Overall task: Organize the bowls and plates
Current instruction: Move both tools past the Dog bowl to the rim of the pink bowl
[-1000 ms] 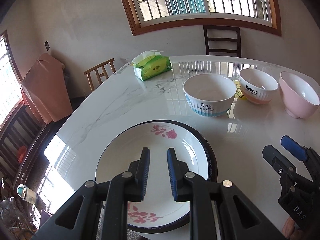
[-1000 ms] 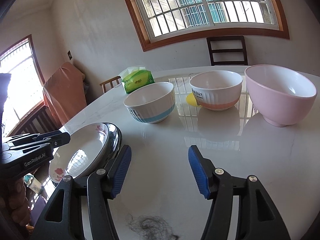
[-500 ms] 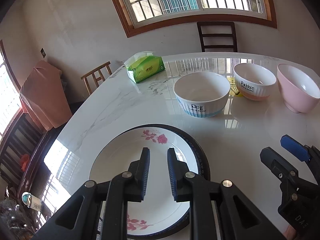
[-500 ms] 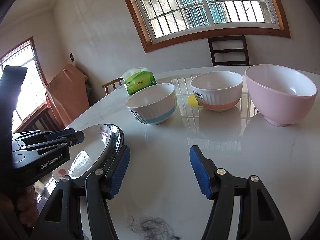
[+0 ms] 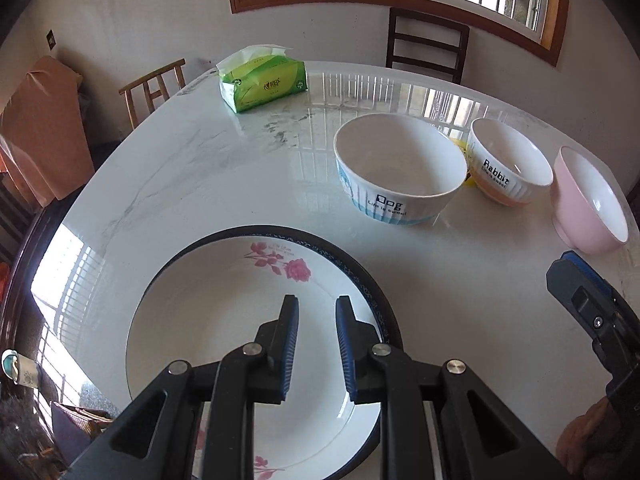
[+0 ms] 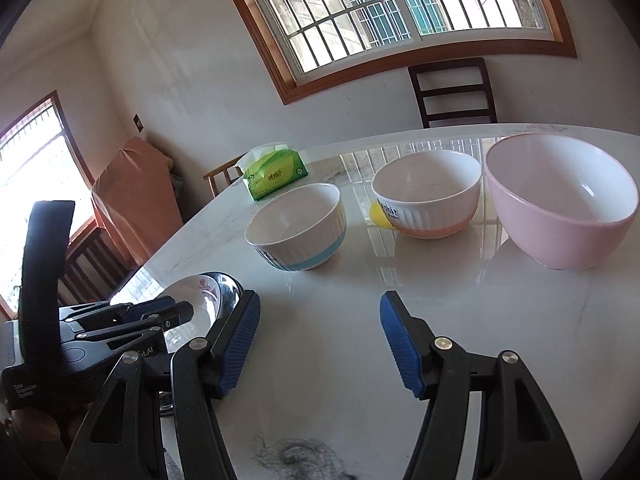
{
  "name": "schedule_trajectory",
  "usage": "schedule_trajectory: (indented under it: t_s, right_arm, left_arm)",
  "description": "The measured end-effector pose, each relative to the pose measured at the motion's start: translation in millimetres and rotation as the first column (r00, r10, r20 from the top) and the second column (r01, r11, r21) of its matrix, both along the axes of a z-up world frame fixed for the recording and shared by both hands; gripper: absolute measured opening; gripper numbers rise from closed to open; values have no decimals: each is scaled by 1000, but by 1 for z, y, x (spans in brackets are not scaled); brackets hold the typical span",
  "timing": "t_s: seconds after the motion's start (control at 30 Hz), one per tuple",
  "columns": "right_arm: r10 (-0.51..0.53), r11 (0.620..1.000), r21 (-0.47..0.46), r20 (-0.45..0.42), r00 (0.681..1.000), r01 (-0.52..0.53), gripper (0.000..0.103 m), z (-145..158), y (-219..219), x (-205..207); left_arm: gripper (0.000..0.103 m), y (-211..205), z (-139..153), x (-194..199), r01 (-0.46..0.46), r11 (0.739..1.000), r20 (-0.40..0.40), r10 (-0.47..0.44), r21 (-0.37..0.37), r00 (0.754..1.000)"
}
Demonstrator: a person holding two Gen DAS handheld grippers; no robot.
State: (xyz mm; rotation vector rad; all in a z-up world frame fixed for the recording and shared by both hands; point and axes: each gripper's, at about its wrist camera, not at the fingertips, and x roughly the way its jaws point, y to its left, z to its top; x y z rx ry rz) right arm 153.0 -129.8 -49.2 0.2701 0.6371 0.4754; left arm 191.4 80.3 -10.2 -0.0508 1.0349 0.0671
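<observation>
A white plate with pink roses (image 5: 224,320) lies on a dark-rimmed plate (image 5: 352,268) at the near left of the marble table (image 5: 200,168). My left gripper (image 5: 317,308) hovers over the rose plate, its blue pads a narrow gap apart with nothing between them. Past the plates stand a blue-striped "Dog" bowl (image 5: 400,172), an orange-striped "Rabbit" bowl (image 5: 508,160) and a pink bowl (image 5: 588,204), all upright and empty. My right gripper (image 6: 320,312) is open over bare table, short of the Dog bowl (image 6: 296,228). The left gripper (image 6: 160,312) shows at its left.
A green tissue pack (image 5: 264,80) lies at the table's far side. A dark chair (image 5: 428,48) and a light wooden chair (image 5: 152,88) stand beyond the edge. A yellow item (image 6: 380,216) sits behind the Rabbit bowl (image 6: 428,196). A tuft of hair (image 6: 296,456) lies near the front.
My left gripper has swung further over the plates and tilted down, coming closer to the right gripper. The right gripper has lifted slightly. No dish has moved.
</observation>
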Motion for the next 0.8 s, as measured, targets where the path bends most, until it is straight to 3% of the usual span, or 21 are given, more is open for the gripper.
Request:
schedule_trajectory:
  t_s: [0.13,0.27,0.4,0.5,0.67,0.8]
  right_arm:
    - [27,999,24,-54,998,-26,61,6,6,20]
    - [66,993,101,-144,987,-52,55,3,9,47]
    - [81,991,122,-202,976,-56,49,2,17,71]
    - [75,992,114,-214,974,-51,49,3,22,85]
    - [62,992,121,-264,962,-31,48,-2,26,107]
    - [57,993,116,-290,955,-24,47,-4,30,122]
  left_arm:
    - [20,26,-1,30,-22,977,-63,9,-214,998]
    - [21,39,1,61,-34,951,-79,10,-308,997]
    - [23,46,1,83,-45,919,-94,8,-392,996]
    - [25,42,3,96,-35,926,-86,3,-377,996]
    - [27,36,-2,113,-28,916,-111,-18,-400,994]
    - [27,31,-6,121,-22,927,-120,-25,-374,992]
